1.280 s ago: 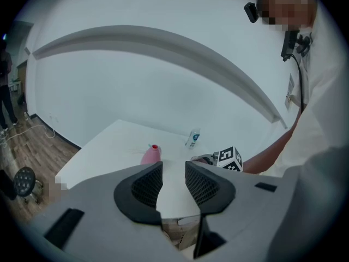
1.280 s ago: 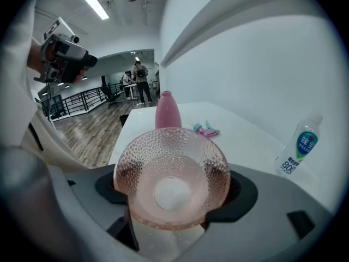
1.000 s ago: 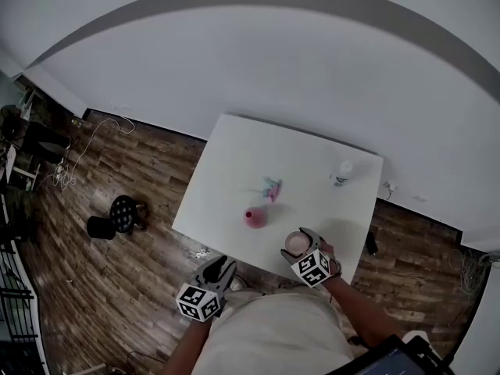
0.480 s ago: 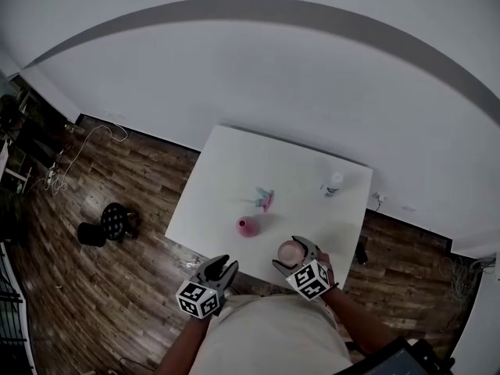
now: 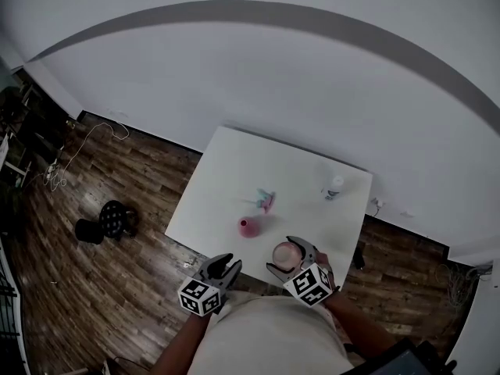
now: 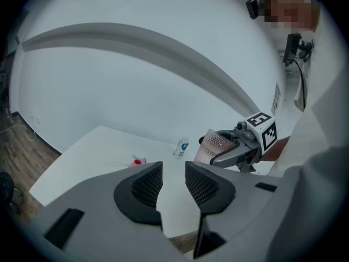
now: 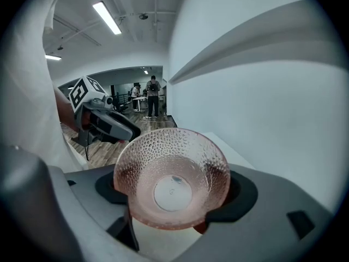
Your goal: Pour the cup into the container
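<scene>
We had the right gripper (image 7: 174, 194) clamped on the cup (image 7: 172, 176), one pad pressed to each side of its dimpled pink glass wall. The cup's open mouth was turned toward that gripper's camera. A second before, the cup sat low over the near right part of the table (image 5: 234, 162). Now it had come up, and we held it clear of the top, above the near edge. The left gripper view showed it hanging in the air beside the marker cube. The grip on it looked the same as before.

Our left gripper (image 6: 173, 174) hung by the table's near edge with its fingers apart and nothing between them, only bare table top showing in the gap. It had shifted a little toward the table, and its gap was unchanged.

In the head view the pink container (image 5: 248, 226) stood on the table to the left of the cup and a little beyond it, apart from it, where it had been. A pink and teal item (image 5: 267, 201) lay just beyond the container. A white bottle (image 5: 334, 185) stood near the far right corner. Neither had moved.
</scene>
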Motion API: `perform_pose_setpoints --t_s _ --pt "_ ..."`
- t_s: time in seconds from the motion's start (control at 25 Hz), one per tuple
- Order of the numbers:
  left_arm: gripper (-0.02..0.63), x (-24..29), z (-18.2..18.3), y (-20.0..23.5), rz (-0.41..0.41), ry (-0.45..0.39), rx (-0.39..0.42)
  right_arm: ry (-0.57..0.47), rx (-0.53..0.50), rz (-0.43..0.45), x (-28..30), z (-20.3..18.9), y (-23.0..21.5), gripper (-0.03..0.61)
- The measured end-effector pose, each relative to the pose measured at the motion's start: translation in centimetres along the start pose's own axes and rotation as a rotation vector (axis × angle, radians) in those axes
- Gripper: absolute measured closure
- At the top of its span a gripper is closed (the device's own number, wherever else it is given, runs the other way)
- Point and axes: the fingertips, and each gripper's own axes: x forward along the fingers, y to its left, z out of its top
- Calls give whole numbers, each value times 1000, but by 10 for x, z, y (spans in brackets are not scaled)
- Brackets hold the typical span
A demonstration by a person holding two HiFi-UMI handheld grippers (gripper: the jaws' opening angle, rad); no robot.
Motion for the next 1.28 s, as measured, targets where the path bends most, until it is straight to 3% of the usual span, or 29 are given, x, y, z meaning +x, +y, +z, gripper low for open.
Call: perform_pose_setpoints --t_s 0.64,0.92,1.12,1.28 --pt "490 -19 0 3 28 -50 -40 33 -5 27 -7 29 16 184" --pt "490 -21 3 24 -9 -37 -49 81 13 17 7 37 18 184" --pt "489 -17 12 32 -91 -1 13 105 47 12 18 52 22 184" --pt "479 -12 23 32 -182 33 120 115 71 -3 28 65 22 184"
